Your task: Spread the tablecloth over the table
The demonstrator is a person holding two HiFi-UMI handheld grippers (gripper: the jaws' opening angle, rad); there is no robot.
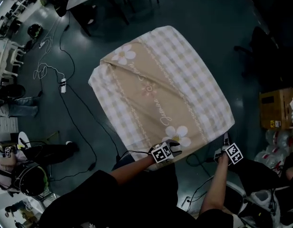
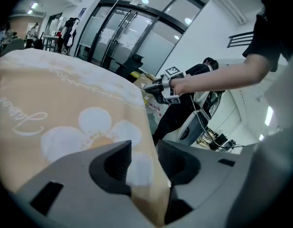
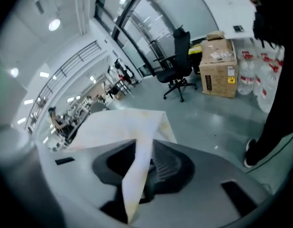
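The beige tablecloth (image 1: 156, 89), with check borders and white flowers, lies spread flat over the table. My left gripper (image 1: 174, 147) is at its near edge by a flower. In the left gripper view its jaws stand apart and the cloth's edge (image 2: 141, 175) hangs loosely between them. My right gripper (image 1: 226, 138) is at the cloth's near right corner. In the right gripper view a fold of the cloth (image 3: 137, 165) is pinched between that gripper's (image 3: 143, 160) narrow jaws. The right gripper (image 2: 161, 87) also shows in the left gripper view, at the cloth's corner.
A cardboard box (image 1: 278, 109) and water bottles (image 1: 275, 141) stand on the floor to the right, with an office chair (image 1: 260, 46) behind them. Cables (image 1: 65, 84) trail over the floor at the left. A person (image 1: 23, 160) sits at the far left.
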